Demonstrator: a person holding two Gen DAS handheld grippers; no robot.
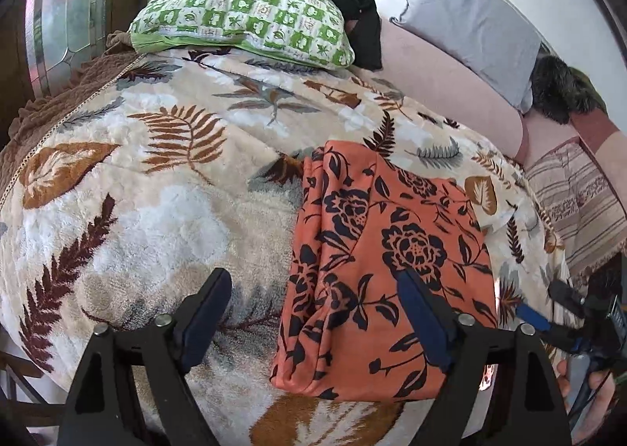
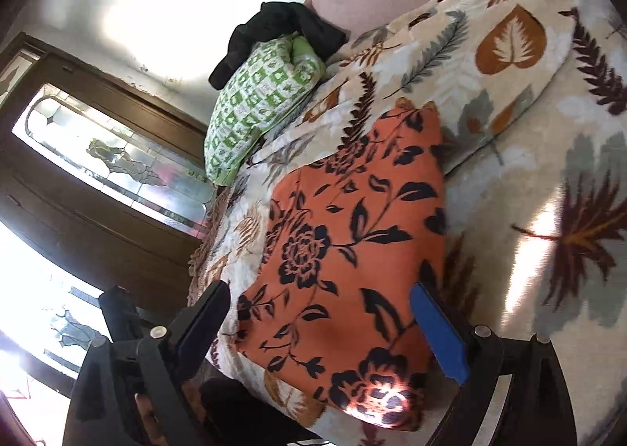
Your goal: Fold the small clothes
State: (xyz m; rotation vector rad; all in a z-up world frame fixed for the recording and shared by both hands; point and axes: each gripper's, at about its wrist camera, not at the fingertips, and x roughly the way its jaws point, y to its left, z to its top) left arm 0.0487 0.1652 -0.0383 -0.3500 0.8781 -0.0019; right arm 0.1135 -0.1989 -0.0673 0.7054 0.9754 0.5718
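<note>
While both grippers [image 1: 313,309] [image 2: 325,328] gape empty, the folded orange garment [image 1: 376,218] lies lengthwise toward the pillow [image 1: 243,22].

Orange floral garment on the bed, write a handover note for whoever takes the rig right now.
Left tool: open, holding nothing.
Right tool: open, holding nothing.
Orange floral garment: lies folded in a compact rectangle on the leaf-print blanket.
Black clothing: bunched over the green checked pillow, unfolded.
Done: the orange piece looks folded.
Left: probably the black clothing.
</note>
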